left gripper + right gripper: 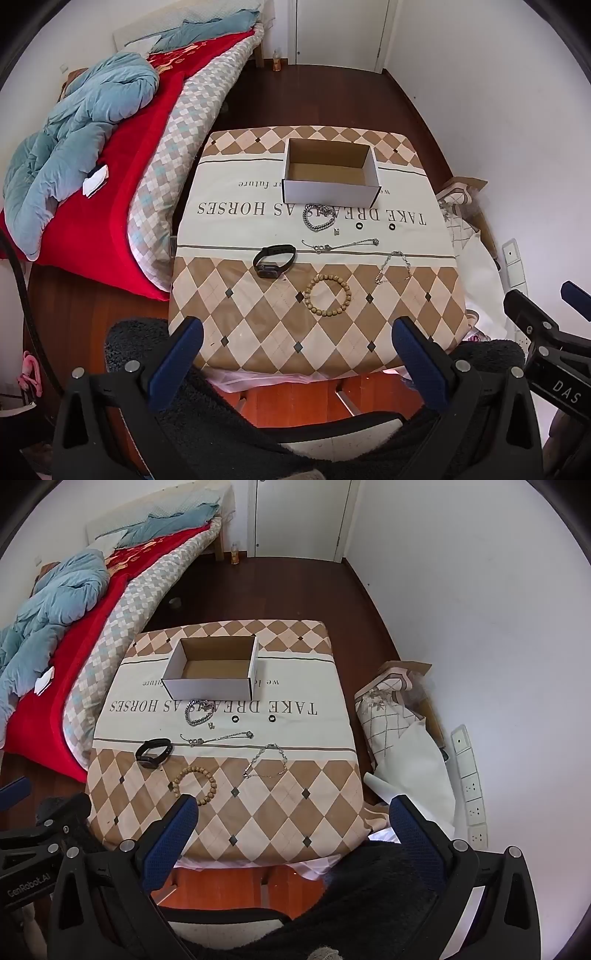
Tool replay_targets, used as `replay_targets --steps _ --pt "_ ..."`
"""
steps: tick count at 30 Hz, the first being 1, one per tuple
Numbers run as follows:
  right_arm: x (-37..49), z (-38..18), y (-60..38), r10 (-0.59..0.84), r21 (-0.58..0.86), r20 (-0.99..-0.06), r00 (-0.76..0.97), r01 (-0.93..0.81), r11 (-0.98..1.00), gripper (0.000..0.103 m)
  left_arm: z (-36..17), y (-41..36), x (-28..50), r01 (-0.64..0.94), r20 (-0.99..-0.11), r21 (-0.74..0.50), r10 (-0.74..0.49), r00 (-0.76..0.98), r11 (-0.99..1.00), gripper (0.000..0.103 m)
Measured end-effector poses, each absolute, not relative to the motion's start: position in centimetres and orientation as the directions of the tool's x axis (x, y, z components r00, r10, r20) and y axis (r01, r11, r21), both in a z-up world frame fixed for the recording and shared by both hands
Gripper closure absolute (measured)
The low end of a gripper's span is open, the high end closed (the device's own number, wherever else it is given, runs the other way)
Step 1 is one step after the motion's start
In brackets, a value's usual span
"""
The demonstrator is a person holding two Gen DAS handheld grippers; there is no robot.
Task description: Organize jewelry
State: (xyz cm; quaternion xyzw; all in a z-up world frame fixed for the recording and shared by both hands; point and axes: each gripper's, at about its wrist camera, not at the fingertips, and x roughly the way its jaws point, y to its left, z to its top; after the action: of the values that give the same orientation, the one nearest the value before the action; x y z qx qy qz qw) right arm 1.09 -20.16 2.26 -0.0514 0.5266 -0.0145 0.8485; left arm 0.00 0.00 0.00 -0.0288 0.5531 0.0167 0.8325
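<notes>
An open cardboard box (330,186) (208,682) stands empty at the far part of a cloth-covered table (258,325) (295,812). In front of it lie a chunky silver chain (319,218) (199,710), two small black rings (358,225) (392,227) (234,719) (272,718), a thin silver chain (340,244) (218,737), another silver chain (393,267) (264,762), a black smartwatch (274,259) (153,753) and a wooden bead bracelet (330,295) (195,781). My left gripper (297,363) and right gripper (293,843) are open and empty, held before the table's near edge.
A bed with red blanket (122,206) (55,701) and blue duvet stands left of the table. Folded bedding and a carton (399,716) sit at the right wall, with a power strip (471,786). A dark fleecy garment (229,417) lies below the grippers.
</notes>
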Motion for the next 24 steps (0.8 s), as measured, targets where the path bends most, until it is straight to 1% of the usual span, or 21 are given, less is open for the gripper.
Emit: replay_targets --steps 14,24 --pt "1.04 1.88 -20.01 -0.078 -0.101 -0.892 0.445 -0.027 0.995 0.0 0.62 0.08 0.57 -0.06 -0.919 -0.027 -0.001 0.395 0.998 0.0" --pt "0.65 2.73 -20.35 -0.072 -0.094 -0.893 0.444 -0.028 0.995 0.0 0.75 -0.3 0.38 -0.056 -0.915 -0.026 -0.001 0.404 0.998 0.0"
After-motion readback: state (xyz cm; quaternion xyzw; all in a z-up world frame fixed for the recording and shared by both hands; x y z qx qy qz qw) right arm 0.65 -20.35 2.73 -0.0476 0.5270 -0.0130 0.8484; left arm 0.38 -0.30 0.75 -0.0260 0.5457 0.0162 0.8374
